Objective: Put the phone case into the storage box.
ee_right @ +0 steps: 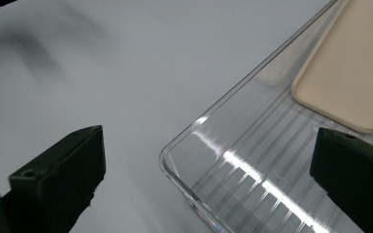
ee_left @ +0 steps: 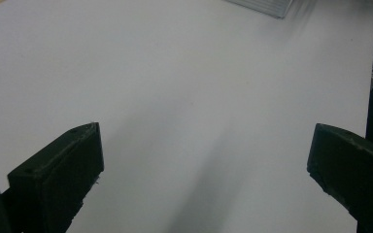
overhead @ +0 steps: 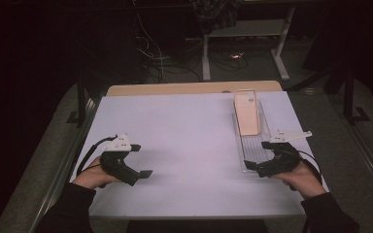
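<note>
A clear ribbed plastic tray (overhead: 253,151) lies on the right side of the white table (overhead: 189,136). A beige phone case (overhead: 247,114) rests in its far half. My right gripper (overhead: 257,156) hovers open at the tray's near end. In the right gripper view the jaws of the right gripper (ee_right: 209,136) straddle the tray's near corner (ee_right: 252,165), and the beige case (ee_right: 349,68) lies beyond the right jaw. My left gripper (overhead: 141,161) is open over bare table at the left, nothing between its jaws (ee_left: 206,138).
A corner of the tray (ee_left: 267,6) peeks in at the top of the left gripper view. A wooden strip (overhead: 194,88) borders the table's far edge. Beyond stand desk legs (overhead: 206,58) and cables on a dark floor.
</note>
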